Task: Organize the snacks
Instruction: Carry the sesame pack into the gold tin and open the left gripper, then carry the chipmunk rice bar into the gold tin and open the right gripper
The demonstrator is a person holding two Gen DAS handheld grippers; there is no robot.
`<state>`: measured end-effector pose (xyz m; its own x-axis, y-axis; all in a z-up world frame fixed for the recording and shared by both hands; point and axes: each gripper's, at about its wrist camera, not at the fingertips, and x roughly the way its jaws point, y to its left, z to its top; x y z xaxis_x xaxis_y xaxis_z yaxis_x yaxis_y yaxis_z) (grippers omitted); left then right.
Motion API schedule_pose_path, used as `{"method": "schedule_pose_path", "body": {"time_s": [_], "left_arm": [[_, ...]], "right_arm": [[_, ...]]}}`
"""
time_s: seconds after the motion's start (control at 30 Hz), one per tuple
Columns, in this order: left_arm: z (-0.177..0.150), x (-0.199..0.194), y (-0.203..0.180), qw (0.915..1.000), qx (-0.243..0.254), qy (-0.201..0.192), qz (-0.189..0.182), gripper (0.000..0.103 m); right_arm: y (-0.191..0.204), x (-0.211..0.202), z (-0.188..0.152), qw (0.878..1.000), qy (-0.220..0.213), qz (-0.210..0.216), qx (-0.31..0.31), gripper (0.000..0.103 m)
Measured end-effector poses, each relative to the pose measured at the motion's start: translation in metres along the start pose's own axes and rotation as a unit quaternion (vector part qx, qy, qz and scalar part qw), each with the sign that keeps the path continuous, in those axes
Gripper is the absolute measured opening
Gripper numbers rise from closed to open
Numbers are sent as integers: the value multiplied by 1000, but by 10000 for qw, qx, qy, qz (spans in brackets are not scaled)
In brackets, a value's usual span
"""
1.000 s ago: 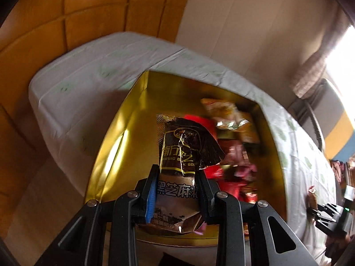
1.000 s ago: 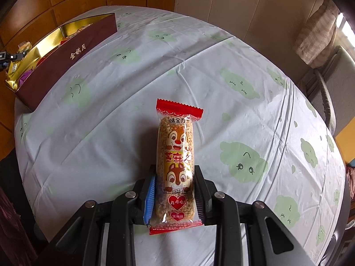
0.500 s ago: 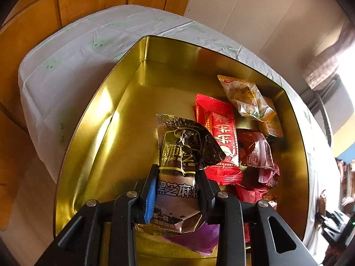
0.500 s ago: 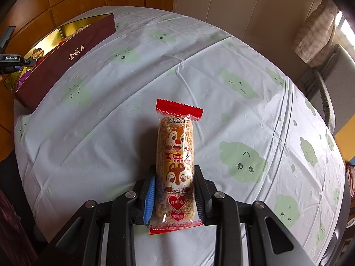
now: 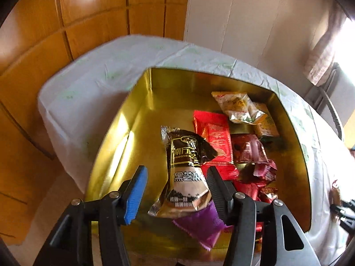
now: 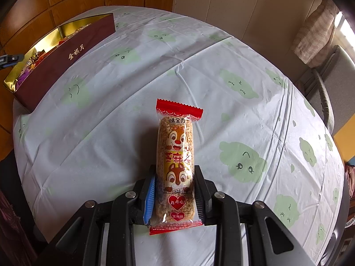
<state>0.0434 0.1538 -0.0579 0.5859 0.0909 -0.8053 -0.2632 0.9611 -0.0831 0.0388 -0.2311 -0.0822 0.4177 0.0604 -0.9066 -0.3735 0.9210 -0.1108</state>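
Left wrist view: the left gripper (image 5: 175,190) hangs over the gold-lined box (image 5: 137,102), jaws opening, w/ the dark sesame-paste sachet (image 5: 187,168) between them. A sec ago the pads were clenched on that sachet; now the blue pad stands well clear on the left, and the sachet only leans toward the black pad on the right, so it reads as released, no squeeze left. Its lower end sits atop the purple packet (image 5: 199,223) at the box's near edge, upper end tilted toward the red packet (image 5: 216,141). Further right and far: maroon wrappers (image 5: 248,148) and a yellow-green packet (image 5: 237,106), all inside the box. The view also sits further back from the box than half a sec ago. Meaning: one snack is prob. delivered, and this hand looks free to go for another. Right wrist view: no change vs. a sec ago. The right gripper (image 6: 174,190) is clamped on the squirrel-print sesame bar (image 6: 175,155), pads tight on both sides near its lower end, bar pointing away over the tablecloth (image 6: 221,66). The box shows far left here, dark red outer wall w/ gold lettering, well apart from the bar. Judgement: this bar is next to go in, and needs a carry across to the far left.
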Motion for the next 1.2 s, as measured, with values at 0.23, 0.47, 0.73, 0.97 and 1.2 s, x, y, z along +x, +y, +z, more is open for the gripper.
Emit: {"method": "schedule_pose_path", "body": {"time_s": [0.23,0.47,0.73,0.97,1.2], "left_arm": [[-12,-43,-18,9972,352,-661,-21,60],[-16,-62,-35,9934,644,-944,-124,61],[-24,-63,-35,9935,624,-926,-219,61],[-27,-56,-23,9957,415,-813,-174,63],[-30,-50,-12,9968,285,-742,-64,63]], "right_arm": [[0,1,3,9998,56,-48,183,30],[2,3,9,9986,220,-288,393,30],[3,5,11,9968,248,-467,592,30],[6,3,3,9947,23,-588,849,30],[9,0,1,9931,-57,-660,964,30]]}}
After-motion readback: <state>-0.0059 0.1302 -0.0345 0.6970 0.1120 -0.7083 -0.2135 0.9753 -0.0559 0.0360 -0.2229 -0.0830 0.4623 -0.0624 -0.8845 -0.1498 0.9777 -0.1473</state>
